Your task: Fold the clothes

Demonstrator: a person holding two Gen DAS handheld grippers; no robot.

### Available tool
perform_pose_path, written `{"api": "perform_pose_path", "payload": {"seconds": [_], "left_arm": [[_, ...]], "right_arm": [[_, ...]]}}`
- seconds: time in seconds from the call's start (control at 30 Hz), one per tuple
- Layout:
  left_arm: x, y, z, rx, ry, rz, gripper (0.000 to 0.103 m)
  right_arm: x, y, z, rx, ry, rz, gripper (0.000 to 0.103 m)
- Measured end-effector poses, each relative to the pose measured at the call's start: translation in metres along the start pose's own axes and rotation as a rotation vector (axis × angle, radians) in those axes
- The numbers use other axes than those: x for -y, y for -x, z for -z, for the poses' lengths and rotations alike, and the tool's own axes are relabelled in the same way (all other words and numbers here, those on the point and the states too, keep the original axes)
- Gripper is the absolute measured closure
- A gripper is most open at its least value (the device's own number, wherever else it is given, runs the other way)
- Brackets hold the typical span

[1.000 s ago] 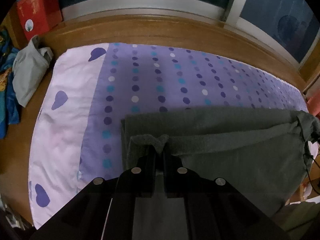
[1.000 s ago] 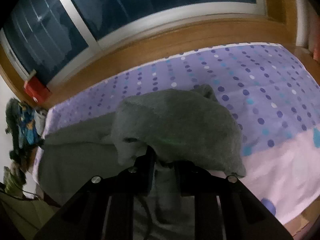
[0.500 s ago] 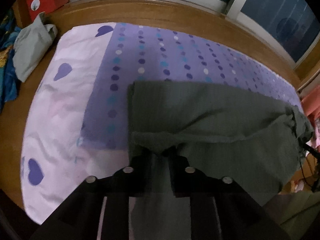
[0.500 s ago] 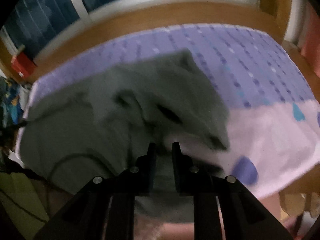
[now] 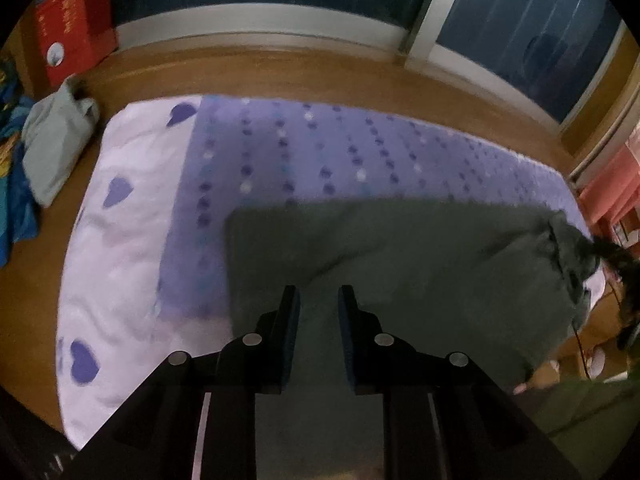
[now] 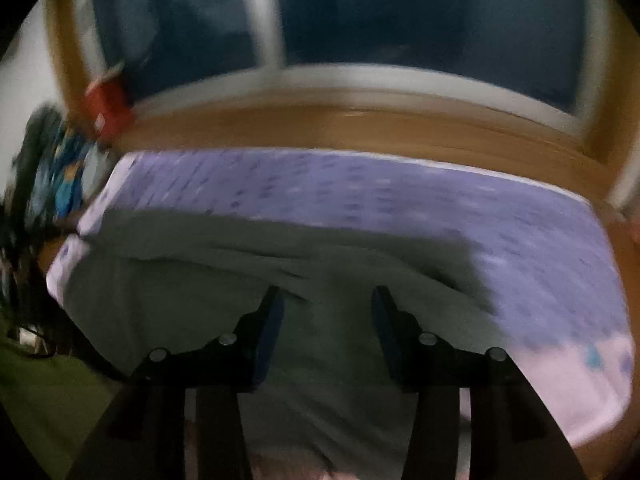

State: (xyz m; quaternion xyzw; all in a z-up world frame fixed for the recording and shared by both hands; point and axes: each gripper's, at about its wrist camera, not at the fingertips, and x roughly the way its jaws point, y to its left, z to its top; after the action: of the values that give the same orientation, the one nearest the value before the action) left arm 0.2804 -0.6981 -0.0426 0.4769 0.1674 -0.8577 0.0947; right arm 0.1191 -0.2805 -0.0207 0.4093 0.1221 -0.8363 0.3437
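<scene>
A dark grey-green garment (image 5: 420, 252) lies flat on the purple dotted sheet (image 5: 328, 152), folded over along its length. It also shows in the right wrist view (image 6: 224, 276), blurred. My left gripper (image 5: 318, 300) is open and empty just above the garment's near edge. My right gripper (image 6: 326, 300) is open wider and empty above the garment's middle. A dark cord (image 5: 580, 336) hangs off the garment's right end.
The sheet's pale border with purple hearts (image 5: 116, 248) lies to the left. A light grey garment (image 5: 52, 148) and blue clothes (image 5: 12, 204) sit on the wooden ledge at far left. A red box (image 5: 68, 36) stands by the window (image 5: 520, 24).
Both grippers have let go of the garment and opened. The garment's held edges have dropped flat onto the sheet. The right gripper has swung upward, with motion blur.
</scene>
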Motion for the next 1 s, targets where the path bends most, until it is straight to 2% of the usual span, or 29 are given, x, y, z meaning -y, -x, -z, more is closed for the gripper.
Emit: {"api": "perform_pose_path", "payload": {"seconds": [0.13,0.27,0.4,0.53,0.63,0.8,0.9,1.0], "left_arm": [[0.005,-0.036,-0.014,-0.045,0.029,-0.01,0.083],[0.0,-0.057,0.002,-0.084,0.091,-0.018,0.083],[-0.013,-0.054,0.024,-0.046,0.185,0.027,0.083],[-0.026,-0.051,0.026,-0.049,0.253,0.08,0.083],[-0.019,-0.042,0.02,-0.04,0.224,0.05,0.083],[-0.001,-0.032,-0.002,0.012,0.129,0.033,0.082],[0.0,-0.045,-0.005,-0.024,0.13,0.033,0.081],[-0.005,-0.058,0.002,-0.063,0.153,0.012,0.081]], "right_arm": [[-0.031,-0.076,-0.027,-0.053,0.002,-0.078,0.057],[-0.043,-0.109,-0.025,-0.119,-0.009,-0.099,0.057],[-0.046,-0.104,-0.002,-0.137,-0.006,-0.097,0.057],[-0.047,-0.092,0.012,-0.176,-0.027,-0.086,0.057],[-0.053,-0.082,0.011,-0.179,-0.014,-0.053,0.057],[-0.068,-0.079,-0.017,-0.078,-0.018,-0.045,0.057],[-0.075,-0.097,-0.024,-0.068,-0.053,-0.037,0.057],[-0.08,-0.114,-0.01,-0.114,-0.05,-0.01,0.057]]}}
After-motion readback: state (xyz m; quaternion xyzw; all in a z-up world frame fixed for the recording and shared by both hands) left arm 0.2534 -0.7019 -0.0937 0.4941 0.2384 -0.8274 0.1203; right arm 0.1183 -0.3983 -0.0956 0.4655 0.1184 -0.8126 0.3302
